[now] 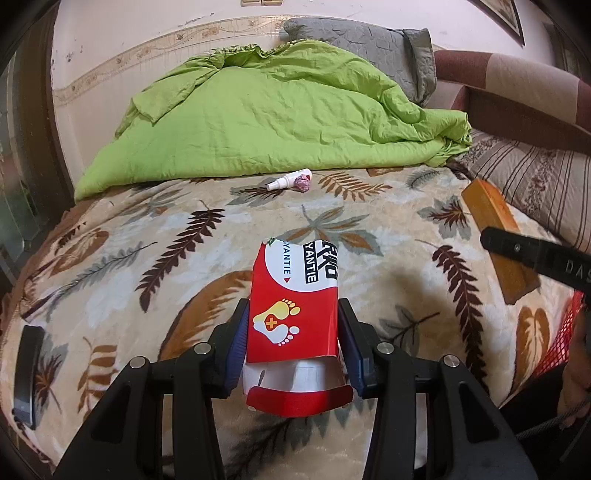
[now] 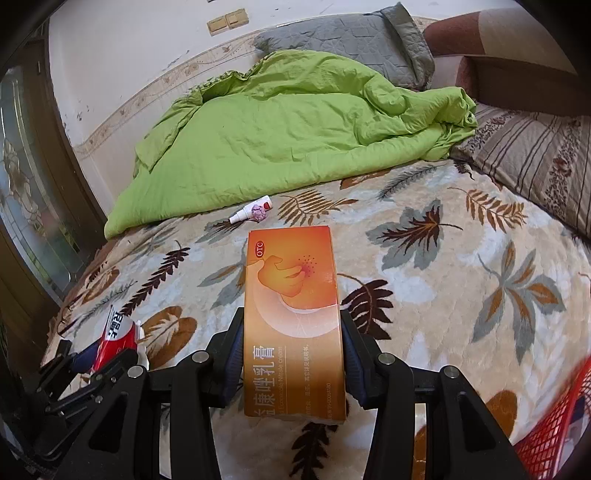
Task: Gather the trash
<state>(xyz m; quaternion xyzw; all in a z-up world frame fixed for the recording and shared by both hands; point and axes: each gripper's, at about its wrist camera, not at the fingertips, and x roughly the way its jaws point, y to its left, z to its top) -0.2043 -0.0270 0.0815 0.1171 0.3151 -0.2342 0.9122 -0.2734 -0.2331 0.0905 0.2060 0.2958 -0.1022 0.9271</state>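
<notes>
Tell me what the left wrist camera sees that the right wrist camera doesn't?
Only the left view shows the feet picture on the red box held by the left gripper, and a black object on the bedspread. Only the right view shows the orange box's printed face, held by the right gripper, plus the wall switches. Both show the green quilt, white bottle, crumpled wrapper and red basket.

Red and white box (image 1: 293, 314) with yellow footprints, between blue pads (image 1: 236, 343). Orange box (image 2: 293, 314). Beyond: cream blanket (image 2: 424, 295), brown and grey leaves; plain green quilt (image 2: 280, 133).
</notes>
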